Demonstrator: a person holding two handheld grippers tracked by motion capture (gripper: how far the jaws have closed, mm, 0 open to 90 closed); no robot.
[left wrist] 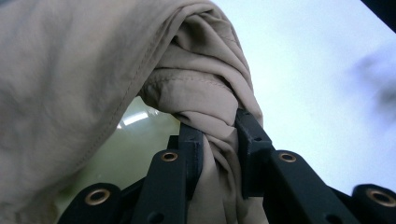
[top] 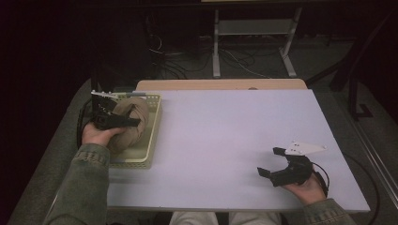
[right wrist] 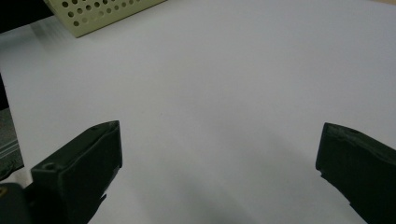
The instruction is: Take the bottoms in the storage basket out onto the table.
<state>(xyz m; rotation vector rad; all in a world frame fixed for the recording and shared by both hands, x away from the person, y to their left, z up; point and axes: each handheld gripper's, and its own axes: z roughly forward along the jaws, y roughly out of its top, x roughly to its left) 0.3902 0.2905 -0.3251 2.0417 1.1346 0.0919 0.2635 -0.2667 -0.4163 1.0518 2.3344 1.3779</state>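
A beige cloth (top: 130, 119) hangs bunched over the pale yellow perforated basket (top: 152, 136) at the table's left edge. My left gripper (top: 133, 123) is shut on a fold of that cloth (left wrist: 205, 98); in the left gripper view the fabric is pinched tight between the two black jaws, and the left gripper (left wrist: 218, 140) holds it above the basket floor (left wrist: 135, 140). At the table's front right my right gripper (top: 270, 161) rests low over the white table (top: 225, 136), jaws spread wide. In the right gripper view the right gripper (right wrist: 219, 154) has nothing between its fingers.
A corner of the basket (right wrist: 100, 11) shows at the top left of the right gripper view. Beyond the table's far wooden edge (top: 220, 84) stand metal frame legs (top: 217, 47) and cables on the floor.
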